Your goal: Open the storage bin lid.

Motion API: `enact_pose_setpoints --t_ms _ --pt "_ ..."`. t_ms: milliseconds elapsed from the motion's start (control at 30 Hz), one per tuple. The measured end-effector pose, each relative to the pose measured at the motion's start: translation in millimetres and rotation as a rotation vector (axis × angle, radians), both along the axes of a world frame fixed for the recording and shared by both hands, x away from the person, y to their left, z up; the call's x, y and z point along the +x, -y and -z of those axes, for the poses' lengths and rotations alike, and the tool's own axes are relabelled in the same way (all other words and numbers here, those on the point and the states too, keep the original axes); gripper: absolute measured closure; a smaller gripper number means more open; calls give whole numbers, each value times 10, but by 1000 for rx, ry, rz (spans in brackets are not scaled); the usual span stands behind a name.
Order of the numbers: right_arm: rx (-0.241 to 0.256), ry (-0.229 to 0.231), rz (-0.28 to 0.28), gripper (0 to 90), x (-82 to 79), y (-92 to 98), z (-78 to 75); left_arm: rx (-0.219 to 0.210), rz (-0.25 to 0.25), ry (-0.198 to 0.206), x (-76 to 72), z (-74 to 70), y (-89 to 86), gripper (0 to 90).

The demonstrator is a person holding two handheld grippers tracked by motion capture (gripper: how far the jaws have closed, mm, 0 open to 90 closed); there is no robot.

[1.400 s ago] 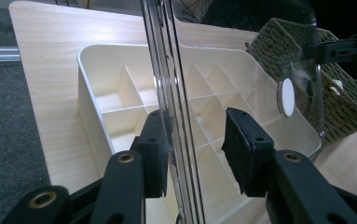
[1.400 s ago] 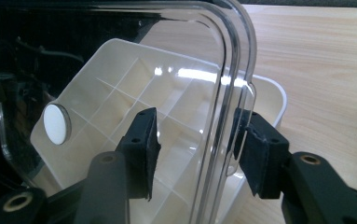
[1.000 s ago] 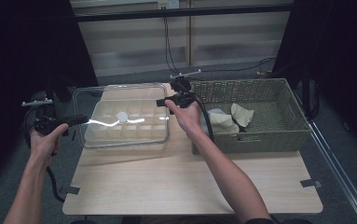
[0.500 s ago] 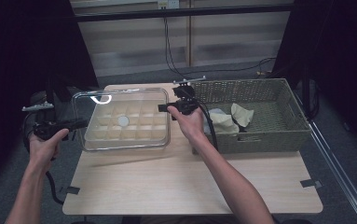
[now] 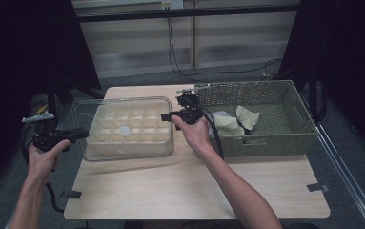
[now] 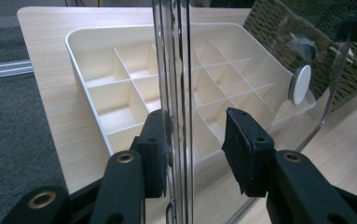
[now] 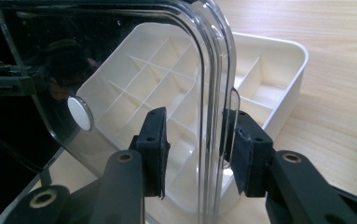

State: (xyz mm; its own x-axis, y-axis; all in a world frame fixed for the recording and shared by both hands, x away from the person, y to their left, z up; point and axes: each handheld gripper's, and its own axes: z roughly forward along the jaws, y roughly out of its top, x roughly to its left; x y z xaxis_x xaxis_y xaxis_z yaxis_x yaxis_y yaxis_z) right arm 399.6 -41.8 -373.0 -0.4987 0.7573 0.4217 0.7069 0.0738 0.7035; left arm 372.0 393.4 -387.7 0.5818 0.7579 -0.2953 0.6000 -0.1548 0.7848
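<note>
A clear plastic lid (image 5: 81, 121) with a white round knob (image 5: 124, 130) hangs over a white divided tray (image 5: 123, 151) on the wooden table. My left gripper (image 5: 85, 133) is shut on its left short edge and my right gripper (image 5: 164, 116) on its right short edge. In the left gripper view the lid's rim (image 6: 174, 70) stands on edge between the jaws of that gripper (image 6: 195, 140), with the tray (image 6: 76, 51) beyond. In the right gripper view the rim (image 7: 216, 93) runs between the jaws of the gripper (image 7: 195, 140), with the knob (image 7: 80, 113) to the left.
A woven basket (image 5: 266, 140) holding pale cloths (image 5: 247, 117) stands just right of the tray, close to my right hand. Bare table (image 5: 194, 191) lies in front. Cables hang behind the table's far edge. Dark floor flanks both sides.
Both hands have brought the lid a little lower and nearer to the person. The bright glare across it a second ago is gone.
</note>
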Motion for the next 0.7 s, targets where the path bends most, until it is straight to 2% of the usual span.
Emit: enact_pose_setpoints --t_ms 433,700 --pt "12 -8 -18 622 -201 19 15 -24 -5 6 -171 35 -11 596" --pt "8 -4 -30 628 -343 7 62 -19 -4 3 -273 98 -32 589"
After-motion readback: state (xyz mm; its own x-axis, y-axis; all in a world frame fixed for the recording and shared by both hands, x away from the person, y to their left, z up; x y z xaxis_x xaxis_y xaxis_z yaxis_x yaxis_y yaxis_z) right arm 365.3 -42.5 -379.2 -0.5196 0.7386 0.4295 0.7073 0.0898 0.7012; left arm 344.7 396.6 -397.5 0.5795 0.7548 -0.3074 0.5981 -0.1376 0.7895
